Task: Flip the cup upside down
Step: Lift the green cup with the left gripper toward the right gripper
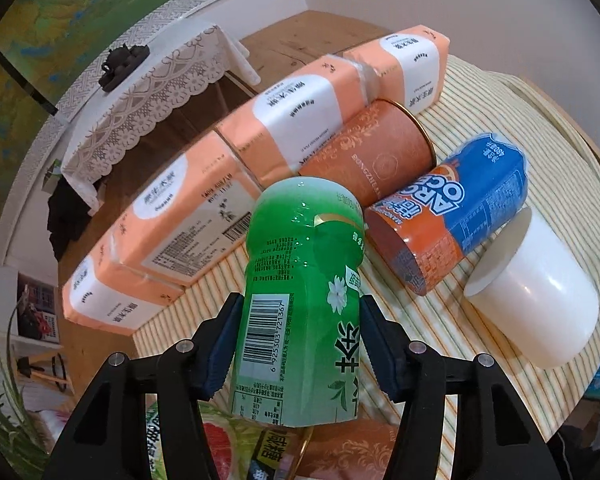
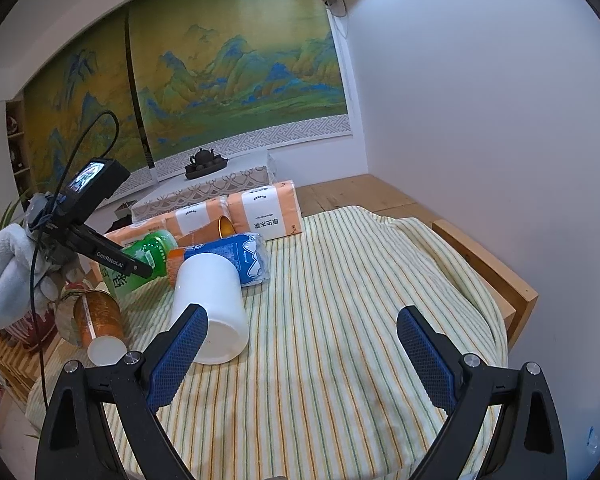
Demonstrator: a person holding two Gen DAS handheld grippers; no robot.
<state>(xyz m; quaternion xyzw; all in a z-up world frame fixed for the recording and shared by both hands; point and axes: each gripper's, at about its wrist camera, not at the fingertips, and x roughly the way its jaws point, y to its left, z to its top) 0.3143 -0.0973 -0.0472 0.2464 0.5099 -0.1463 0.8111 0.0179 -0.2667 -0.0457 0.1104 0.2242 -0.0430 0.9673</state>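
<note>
My left gripper is shut on a green cup with a printed label and holds it tilted above the striped cloth; it also shows in the right wrist view. A white cup lies on its side to the right; in the right wrist view the white cup lies just ahead of my left fingertip. My right gripper is open and empty over the striped cloth. An orange-and-blue cup and a brown-orange cup lie on their sides behind.
A row of orange tissue packs lies along the far edge of the table. A gold-orange can lies at the left. A wooden bench edge and white wall are to the right. A lace-covered side table holds a dark teapot.
</note>
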